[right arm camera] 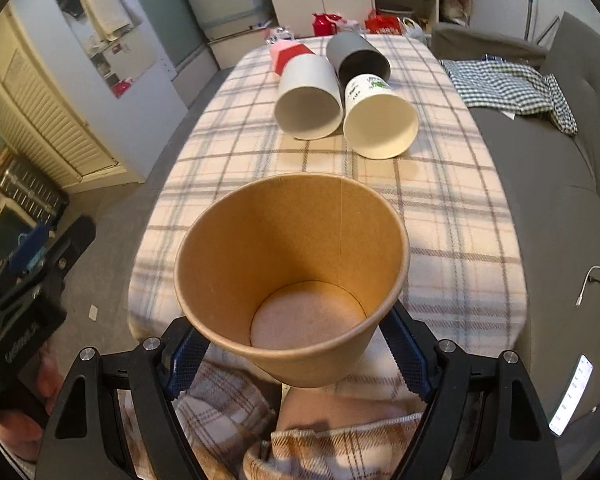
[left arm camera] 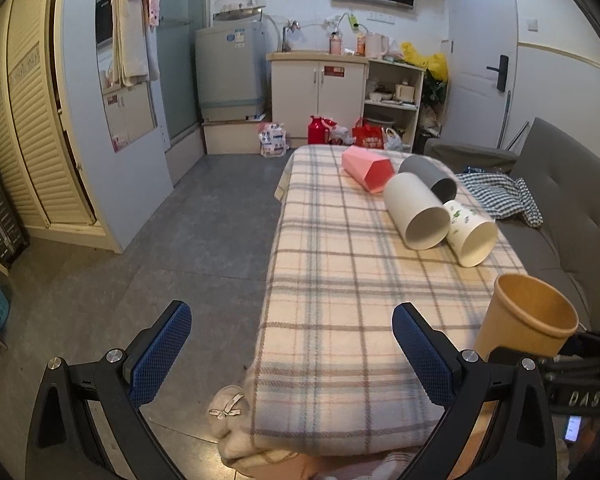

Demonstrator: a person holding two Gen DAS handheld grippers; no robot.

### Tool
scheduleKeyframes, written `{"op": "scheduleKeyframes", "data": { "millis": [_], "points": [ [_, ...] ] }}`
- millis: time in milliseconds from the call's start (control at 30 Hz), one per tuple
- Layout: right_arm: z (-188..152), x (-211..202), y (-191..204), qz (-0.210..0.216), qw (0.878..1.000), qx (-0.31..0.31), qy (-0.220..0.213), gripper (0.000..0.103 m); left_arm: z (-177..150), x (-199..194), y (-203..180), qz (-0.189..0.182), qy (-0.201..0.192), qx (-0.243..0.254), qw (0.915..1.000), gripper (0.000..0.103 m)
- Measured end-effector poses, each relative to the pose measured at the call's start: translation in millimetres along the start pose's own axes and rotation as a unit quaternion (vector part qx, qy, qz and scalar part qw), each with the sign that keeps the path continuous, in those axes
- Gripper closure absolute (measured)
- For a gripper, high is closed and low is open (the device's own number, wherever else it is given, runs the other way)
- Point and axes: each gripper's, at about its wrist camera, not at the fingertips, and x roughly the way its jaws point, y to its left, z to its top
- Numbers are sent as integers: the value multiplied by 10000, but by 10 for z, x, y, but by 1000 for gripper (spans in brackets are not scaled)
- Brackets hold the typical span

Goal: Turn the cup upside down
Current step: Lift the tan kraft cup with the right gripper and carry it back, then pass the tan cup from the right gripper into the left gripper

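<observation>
My right gripper [right arm camera: 296, 354] is shut on a brown paper cup [right arm camera: 292, 264], gripping its lower body with the open mouth facing forward and up, above the near end of the plaid-covered table [right arm camera: 440, 216]. The same cup [left arm camera: 528, 316] shows at the right in the left wrist view, held by the right gripper. My left gripper [left arm camera: 292, 344] is open and empty over the table's near left edge. Farther along the table lie several cups on their sides: a white one [right arm camera: 310, 96], a white one with green print [right arm camera: 378, 118], a grey one [right arm camera: 356, 58] and a pink box [left arm camera: 366, 168].
A grey sofa [right arm camera: 560, 184] with a checked cloth [right arm camera: 512, 88] runs along the table's right side. A phone [right arm camera: 572, 392] and cable lie at the near right. Grey floor [left arm camera: 204, 216], louvred doors and cabinets are to the left and beyond.
</observation>
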Motion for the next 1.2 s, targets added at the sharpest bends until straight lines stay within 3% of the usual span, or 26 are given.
{"op": "scheduleKeyframes", "data": {
  "millis": [467,800,967,1200],
  "points": [
    [506,366,-53,-65,9999,73,-122,22,-48,514,-62,23,496,53,9988,0],
    [582,509,-105,62,9997,128,-175,20,-50,614,-159,102,652,184,9977,0],
    [525,260,-117,105,9981,49,-604,16,-42,525,-208,112,627,211,9977,0],
    [431,-278,-204,-168,9909,-142,-1331,14,64,202,-407,-64,418,180,9989,0]
  ]
}}
